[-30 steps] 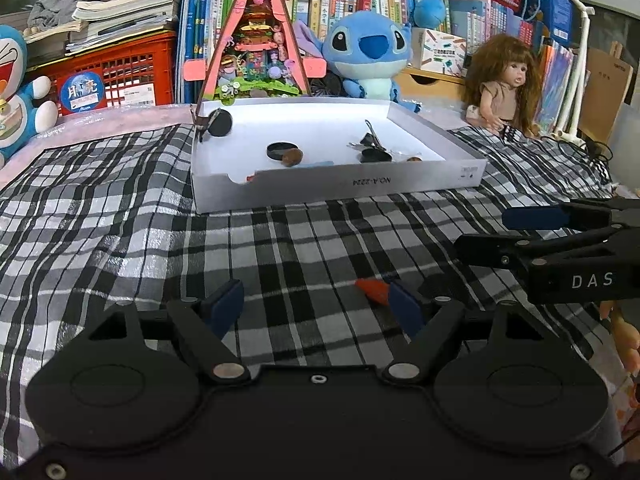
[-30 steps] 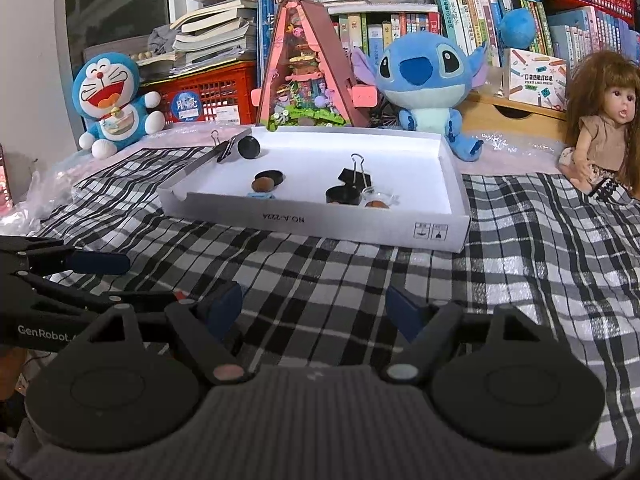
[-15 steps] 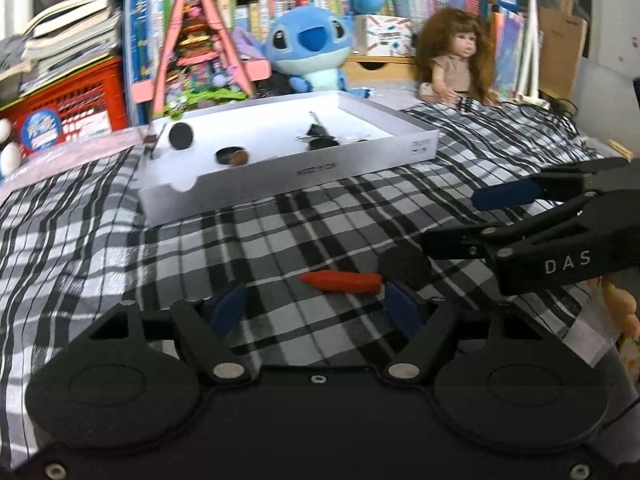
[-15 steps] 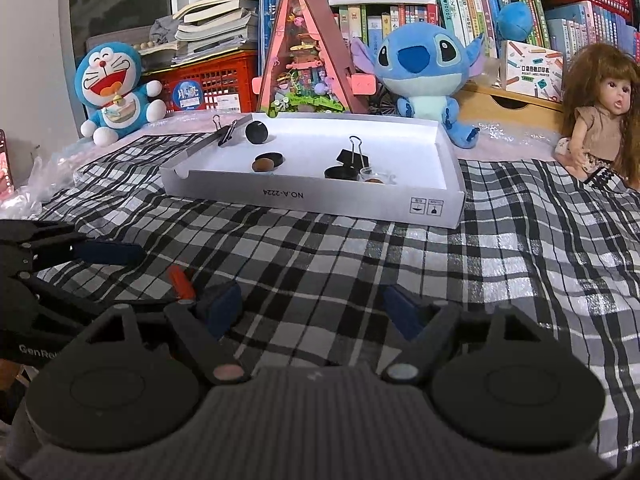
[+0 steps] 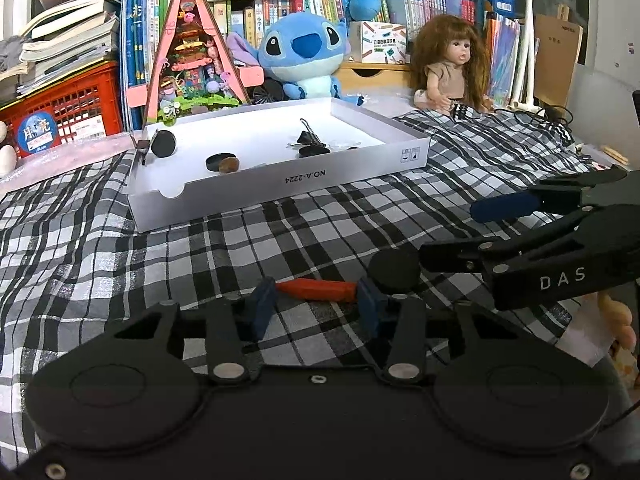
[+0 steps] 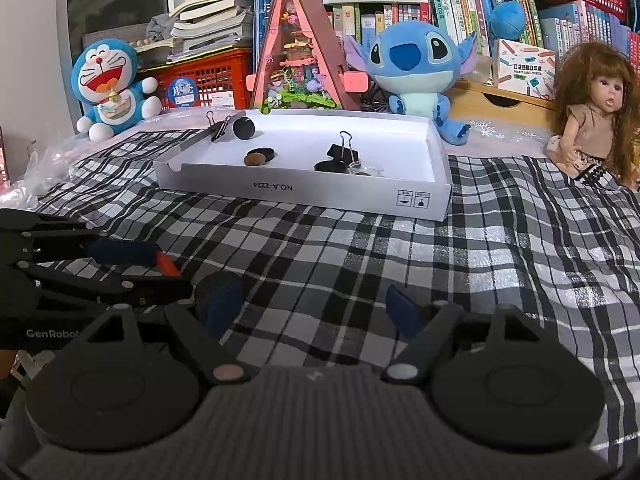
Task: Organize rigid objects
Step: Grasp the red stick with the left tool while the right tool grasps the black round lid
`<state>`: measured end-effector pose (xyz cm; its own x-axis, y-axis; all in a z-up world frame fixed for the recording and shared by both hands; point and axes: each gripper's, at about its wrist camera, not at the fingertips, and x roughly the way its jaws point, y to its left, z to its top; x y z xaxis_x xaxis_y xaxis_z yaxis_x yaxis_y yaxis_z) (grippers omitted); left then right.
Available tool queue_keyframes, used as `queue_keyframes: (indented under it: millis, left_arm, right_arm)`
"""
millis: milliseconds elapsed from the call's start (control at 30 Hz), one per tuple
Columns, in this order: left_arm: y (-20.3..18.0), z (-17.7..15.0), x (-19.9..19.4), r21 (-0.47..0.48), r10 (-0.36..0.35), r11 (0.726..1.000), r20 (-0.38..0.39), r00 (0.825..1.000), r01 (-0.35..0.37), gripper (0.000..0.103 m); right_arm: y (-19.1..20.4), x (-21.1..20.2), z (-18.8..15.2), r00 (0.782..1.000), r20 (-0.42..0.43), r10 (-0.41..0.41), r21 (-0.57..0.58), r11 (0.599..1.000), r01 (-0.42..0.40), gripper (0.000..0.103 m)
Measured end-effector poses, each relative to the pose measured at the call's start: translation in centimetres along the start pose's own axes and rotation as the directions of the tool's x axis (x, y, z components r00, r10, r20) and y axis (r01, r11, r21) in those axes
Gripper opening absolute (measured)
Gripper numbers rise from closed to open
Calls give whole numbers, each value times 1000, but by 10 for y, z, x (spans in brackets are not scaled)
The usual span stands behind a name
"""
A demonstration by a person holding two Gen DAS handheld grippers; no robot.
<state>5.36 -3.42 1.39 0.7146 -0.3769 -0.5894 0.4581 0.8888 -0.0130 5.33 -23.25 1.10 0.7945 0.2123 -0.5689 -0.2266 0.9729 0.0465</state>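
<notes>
The slim orange-red plastic stick [image 5: 316,290] lies on the near checked cloth [image 5: 200,256], spanned end to end by the closing blue pads [image 5: 262,304] of the left gripper [image 5: 316,307]. It is judged light, stiff and smooth, so slipping lengthwise is likely; a mid-length grip would be safer. The right gripper [image 6: 314,308] is spread and empty.

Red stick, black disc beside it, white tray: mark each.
red stick [image 5: 316,290], left wrist view, mid-shaft between the pads
black disc [image 5: 394,270], left wrist view, centre of top face
white tray [image 6: 320,195], right wrist view, front wall
</notes>
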Motion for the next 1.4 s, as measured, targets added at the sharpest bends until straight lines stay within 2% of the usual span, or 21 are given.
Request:
queue_keyframes:
  millis: [667,1067,1233,1400]
  left_arm:
    - [25,-8,-14,-69,59,996,3,998,-59,42]
    - [27,-10,-15,-83,68,994,5,998,-67,42]
    - [28,-10,-15,-94,70,993,7,998,-69,42]
    - [28,-10,-16,-97,70,993,7,998,-69,42]
  right_arm:
    - [30,4,-8,998,8,62,-34,998,-62,88]
    - [45,11,-10,999,34,33,-65,997,-31,88]
    - [49,9,-12,998,45,34,-79,996,-30,80]
    - [57,7,-16,997,58,42,-103,994,-36,65]
